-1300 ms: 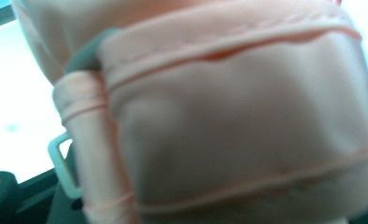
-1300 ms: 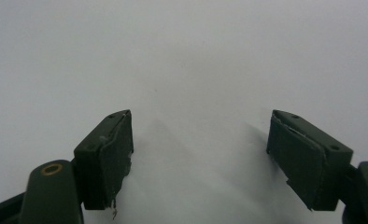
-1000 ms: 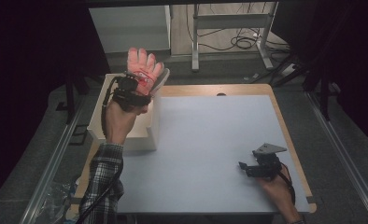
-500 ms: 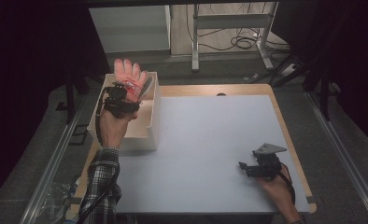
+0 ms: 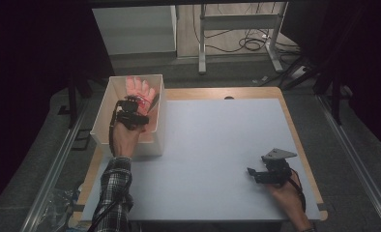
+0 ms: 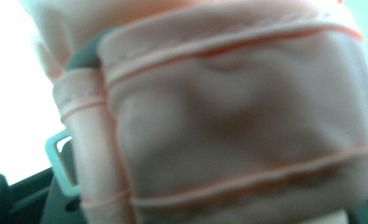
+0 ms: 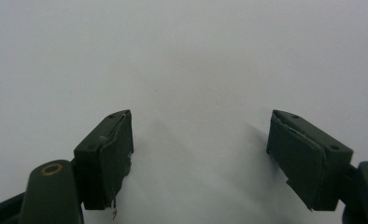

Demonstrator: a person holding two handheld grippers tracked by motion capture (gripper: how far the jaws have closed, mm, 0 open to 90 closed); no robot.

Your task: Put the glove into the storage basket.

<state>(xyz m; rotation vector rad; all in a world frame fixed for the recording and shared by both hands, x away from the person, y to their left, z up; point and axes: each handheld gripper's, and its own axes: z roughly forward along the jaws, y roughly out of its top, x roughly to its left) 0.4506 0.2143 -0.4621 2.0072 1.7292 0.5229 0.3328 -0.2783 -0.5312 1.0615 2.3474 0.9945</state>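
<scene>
A pink glove (image 5: pixel 141 91) hangs fingers-up inside the white box (image 5: pixel 158 126) at the table's left rear corner. My left gripper (image 5: pixel 133 108) holds it by the cuff, low in the box. Its jaws have just been opening a little, with the glove between them. In the left gripper view the stitched pink cuff (image 6: pixel 238 121) sits blurred right against the camera and hides the jaws. My right gripper (image 5: pixel 253 175) rests near the table's front right, open, and in its own view the jaws (image 7: pixel 201 140) stand wide apart over bare white tabletop.
The white tabletop (image 5: pixel 217 140) has a wooden border and ends close to my right hand. Behind the table stand a white panel (image 5: pixel 135 29) and a metal frame (image 5: pixel 237 29), with cables (image 5: pixel 254 44) on the floor.
My left gripper has come down with the glove from above the box rim into the box. The right gripper has stayed where it was.
</scene>
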